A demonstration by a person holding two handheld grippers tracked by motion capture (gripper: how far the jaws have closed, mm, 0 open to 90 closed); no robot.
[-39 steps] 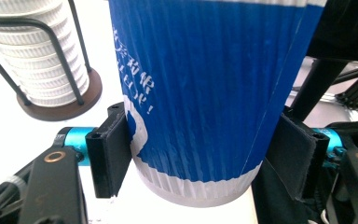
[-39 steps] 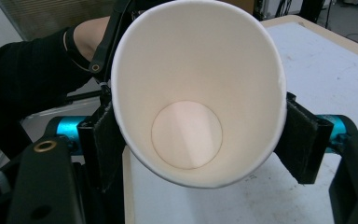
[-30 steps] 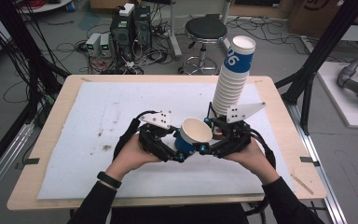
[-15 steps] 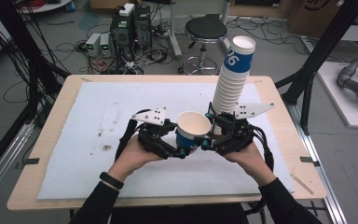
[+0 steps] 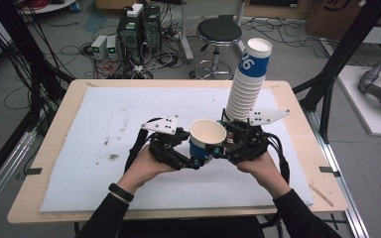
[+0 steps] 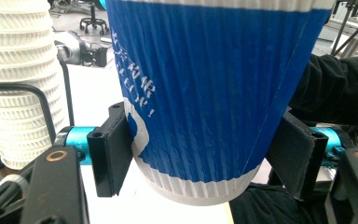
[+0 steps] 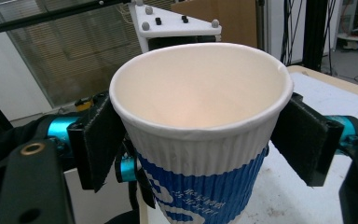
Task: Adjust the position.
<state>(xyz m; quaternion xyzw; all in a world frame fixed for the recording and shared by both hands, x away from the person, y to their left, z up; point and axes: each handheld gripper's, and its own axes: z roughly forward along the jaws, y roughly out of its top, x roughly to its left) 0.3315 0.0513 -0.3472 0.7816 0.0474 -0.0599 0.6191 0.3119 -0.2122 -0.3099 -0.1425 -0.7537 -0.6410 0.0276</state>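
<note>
Together, we hold one blue-and-white ribbed paper cup (image 5: 207,140) upright and empty above the white-covered bench (image 5: 104,124). Our left gripper (image 5: 192,159) has its fingers (image 6: 109,156) closed on the cup's lower wall; our right gripper (image 5: 221,148) brackets the rim, fingers (image 7: 100,140) just touching. Beside stands the tall nested stack of paper cups (image 5: 248,84). We judge a handover is under way; next, one gripper should release.

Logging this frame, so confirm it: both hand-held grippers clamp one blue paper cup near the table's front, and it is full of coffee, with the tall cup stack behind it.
One thing is wrong: the cup is empty. The right gripper view looks into its bare white inside. The rest stands: the left hand-held gripper and right hand-held gripper both clamp it, with the cup stack behind.
</note>
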